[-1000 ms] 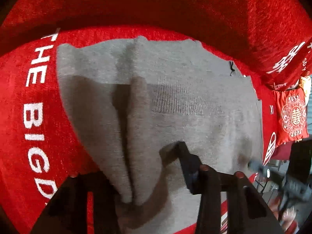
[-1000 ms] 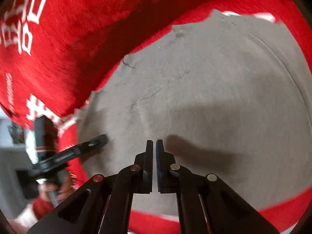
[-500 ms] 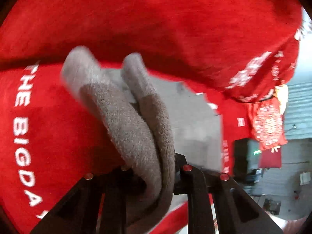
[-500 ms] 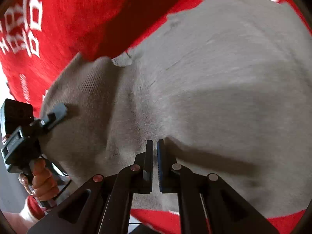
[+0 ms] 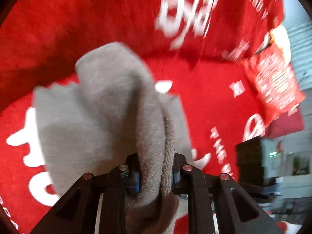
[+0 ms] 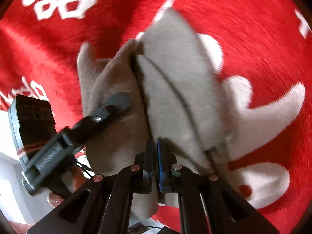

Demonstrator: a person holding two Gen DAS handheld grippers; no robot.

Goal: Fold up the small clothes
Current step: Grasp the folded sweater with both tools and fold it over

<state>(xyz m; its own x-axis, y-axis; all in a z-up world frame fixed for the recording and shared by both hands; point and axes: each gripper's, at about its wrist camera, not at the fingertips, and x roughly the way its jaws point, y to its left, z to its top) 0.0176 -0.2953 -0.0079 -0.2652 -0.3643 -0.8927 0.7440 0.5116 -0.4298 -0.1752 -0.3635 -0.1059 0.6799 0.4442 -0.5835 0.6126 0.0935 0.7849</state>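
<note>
Grey garment [image 5: 101,117] lifted since earlier, bunched between left hand-held gripper [image 5: 155,175] pads

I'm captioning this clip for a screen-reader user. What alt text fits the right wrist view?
A grey knitted garment, bunched and lifted over a red cloth with white lettering, is pinched in the right gripper at bottom centre. At left, the left gripper, held by a hand, grips another part of it.

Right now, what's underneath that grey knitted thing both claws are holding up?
Under the grey garment lies a red cloth with white lettering, showing all round it. The part directly beneath is covered by the fabric, so anything lying there cannot be seen.
</note>
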